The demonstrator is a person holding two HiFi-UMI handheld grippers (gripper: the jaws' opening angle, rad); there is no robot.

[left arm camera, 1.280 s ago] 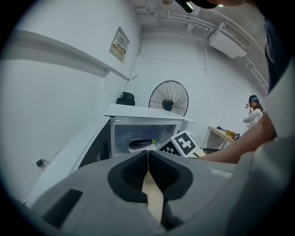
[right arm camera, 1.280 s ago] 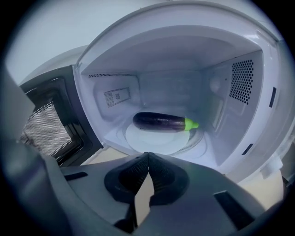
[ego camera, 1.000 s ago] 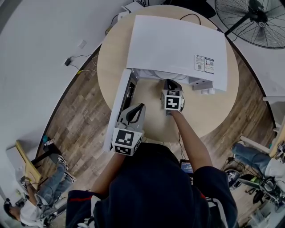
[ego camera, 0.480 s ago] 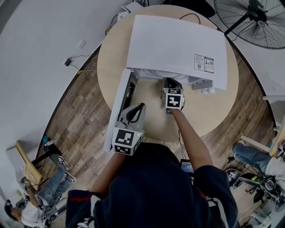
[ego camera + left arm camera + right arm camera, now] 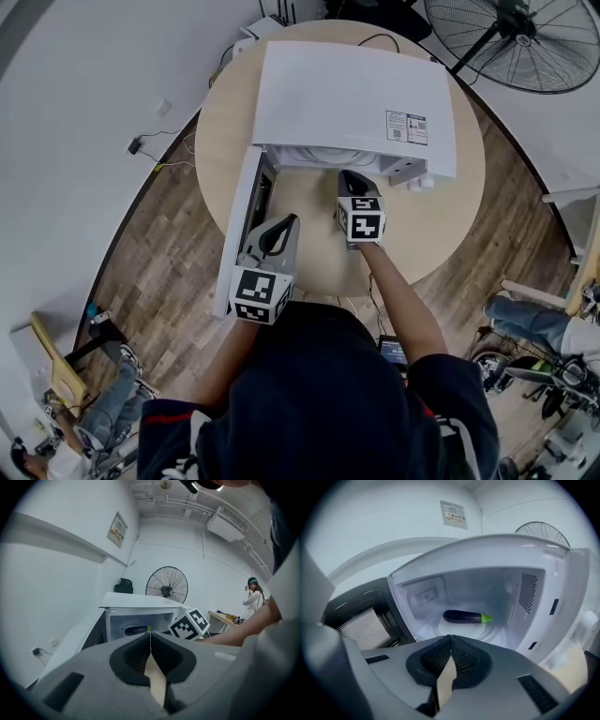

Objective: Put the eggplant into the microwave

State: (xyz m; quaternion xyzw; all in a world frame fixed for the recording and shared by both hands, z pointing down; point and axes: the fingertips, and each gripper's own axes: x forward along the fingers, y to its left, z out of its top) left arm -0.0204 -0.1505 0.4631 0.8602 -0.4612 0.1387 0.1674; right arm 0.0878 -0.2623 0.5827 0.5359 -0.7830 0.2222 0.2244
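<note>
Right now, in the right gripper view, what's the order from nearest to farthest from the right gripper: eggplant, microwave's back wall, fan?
1. Eggplant, straight ahead, low centre.
2. Microwave's back wall, just behind it.
3. Fan, upper right, outside and beyond.

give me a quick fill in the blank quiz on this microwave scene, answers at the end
1. The eggplant lies ____ the microwave.
2. The microwave's door stands ____.
3. The left claw and the right claw are both empty and ____.
4. The microwave sits on a wooden table whose top is ____ in shape.

Missing words: inside; open; shut; round
</note>
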